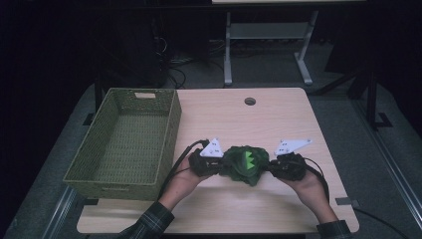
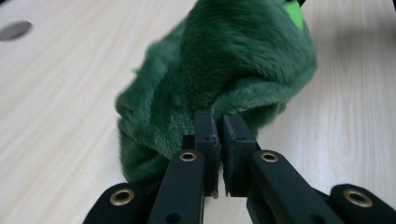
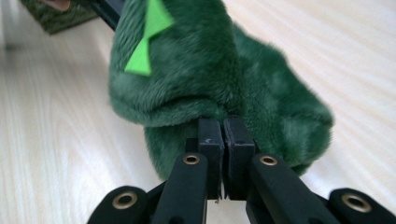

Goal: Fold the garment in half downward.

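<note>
two grippers pinch one green plush toy

one woven basket (image 1: pixel 124 142) sits at the left of the high view, well apart from the toy, with bare table (image 1: pixel 278 117) between them. one green plush toy (image 1: pixel 245 164) lies low and centre, its long axis running left to right across the frame, light green spikes on top. the left gripper (image 1: pixel 217 167) and right gripper (image 1: pixel 272 168) are each clamped nearly closed on fur at opposite ends.
</note>
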Action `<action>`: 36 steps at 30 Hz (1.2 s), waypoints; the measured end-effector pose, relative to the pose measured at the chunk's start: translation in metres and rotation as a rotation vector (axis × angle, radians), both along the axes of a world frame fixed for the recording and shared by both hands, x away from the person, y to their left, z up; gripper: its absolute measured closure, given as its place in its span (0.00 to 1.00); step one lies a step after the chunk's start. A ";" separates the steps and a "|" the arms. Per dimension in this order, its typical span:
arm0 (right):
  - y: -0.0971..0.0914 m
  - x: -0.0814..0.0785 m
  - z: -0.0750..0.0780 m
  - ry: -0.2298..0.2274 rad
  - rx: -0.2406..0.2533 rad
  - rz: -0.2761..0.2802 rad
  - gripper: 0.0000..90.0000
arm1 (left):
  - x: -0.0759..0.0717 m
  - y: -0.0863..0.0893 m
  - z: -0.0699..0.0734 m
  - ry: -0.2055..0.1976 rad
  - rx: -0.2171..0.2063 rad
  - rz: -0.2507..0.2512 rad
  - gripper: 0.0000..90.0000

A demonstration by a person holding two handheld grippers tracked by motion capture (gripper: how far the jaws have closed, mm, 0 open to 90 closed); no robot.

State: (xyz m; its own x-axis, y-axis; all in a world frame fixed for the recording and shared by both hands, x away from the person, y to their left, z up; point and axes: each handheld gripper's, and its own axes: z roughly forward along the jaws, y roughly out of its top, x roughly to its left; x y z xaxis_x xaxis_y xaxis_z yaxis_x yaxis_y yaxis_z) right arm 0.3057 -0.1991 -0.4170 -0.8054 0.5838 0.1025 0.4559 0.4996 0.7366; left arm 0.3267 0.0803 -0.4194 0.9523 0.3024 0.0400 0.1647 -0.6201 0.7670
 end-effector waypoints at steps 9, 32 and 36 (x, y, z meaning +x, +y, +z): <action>0.004 -0.010 -0.018 0.046 -0.044 0.036 0.97 | -0.005 -0.006 -0.025 0.037 0.053 -0.030 0.95; 0.000 -0.015 -0.031 0.077 -0.057 0.046 0.75 | -0.011 -0.005 -0.032 0.049 0.090 -0.020 0.69; -0.008 -0.021 -0.023 0.061 -0.021 0.031 0.72 | -0.016 0.001 -0.026 0.053 0.086 -0.010 0.62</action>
